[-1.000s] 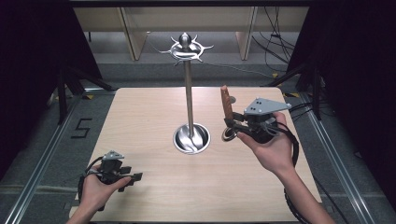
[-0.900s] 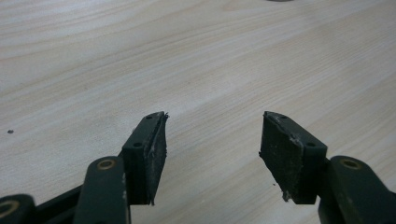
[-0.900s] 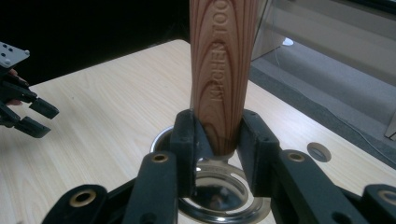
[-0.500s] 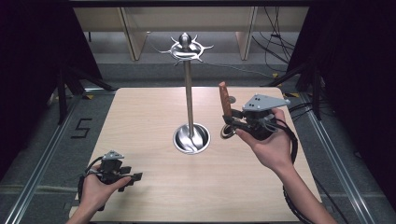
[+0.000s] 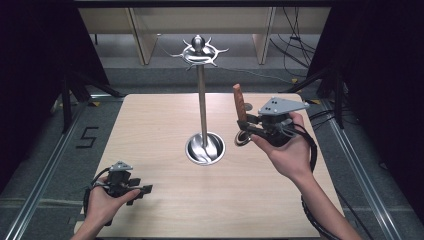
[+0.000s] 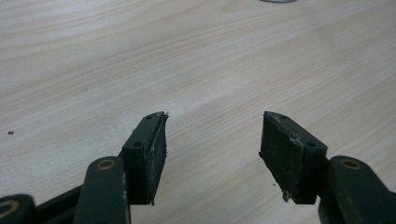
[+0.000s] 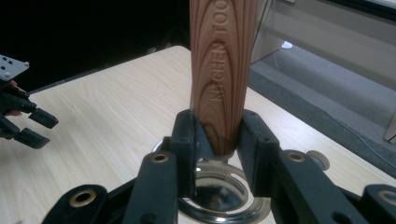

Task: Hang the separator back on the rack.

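Wooden handle (image 7: 219, 70) lettered "KITCHEN TOO…", clamped upright in right gripper (image 7: 218, 140); left gripper (image 6: 212, 140) jaws apart, empty.

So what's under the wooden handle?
A shiny metal ring sits under the handle, between the right gripper jaws. The rest of the tool is covered by them.

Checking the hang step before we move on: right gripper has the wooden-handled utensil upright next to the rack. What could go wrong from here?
1. The right gripper clamps the kitchen utensil's wooden handle only at its lower end, so the long part above could tip or slip.
2. The utensil rack is one thin pole on a small round base; a bump might topple it.
3. Its hooks look short, so hooking on might miss and drop the utensil onto the table.
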